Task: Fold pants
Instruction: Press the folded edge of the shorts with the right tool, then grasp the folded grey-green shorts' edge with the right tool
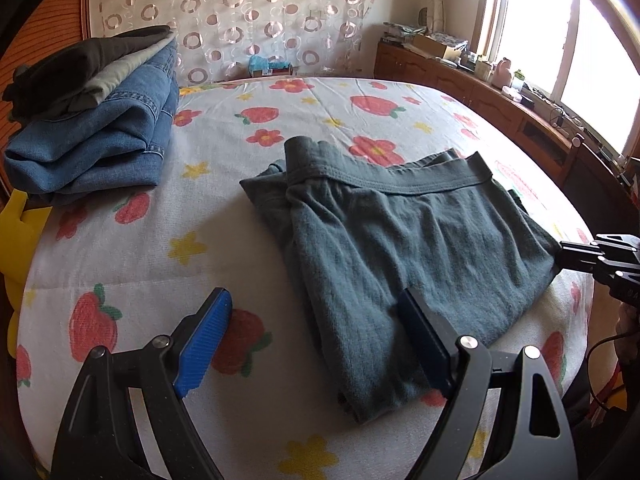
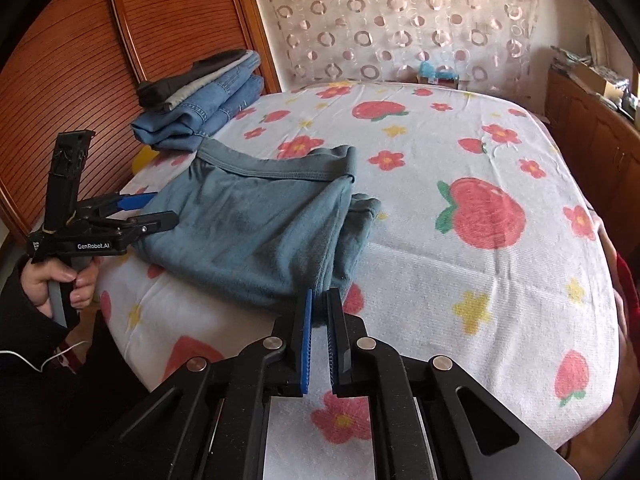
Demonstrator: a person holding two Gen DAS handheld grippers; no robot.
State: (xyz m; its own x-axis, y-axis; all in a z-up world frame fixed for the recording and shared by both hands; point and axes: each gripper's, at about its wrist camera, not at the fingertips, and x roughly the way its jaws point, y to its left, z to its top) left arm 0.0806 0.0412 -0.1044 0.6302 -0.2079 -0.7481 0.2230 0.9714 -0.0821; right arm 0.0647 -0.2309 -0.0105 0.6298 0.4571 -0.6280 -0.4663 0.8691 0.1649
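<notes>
right hand-held gripper [image 2: 320,300] pinching pants [image 2: 256,236] corner, left hand-held gripper [image 1: 316,312] wide, straddling pants edge

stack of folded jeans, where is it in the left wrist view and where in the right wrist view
Left wrist view: the stack of folded jeans sits at the upper left, on the bed's far left corner, beyond the grey pants.
Right wrist view: the stack is upper left of centre, just behind the grey pants.
Shared landmark: the curtain with circles behind the bed.
</notes>
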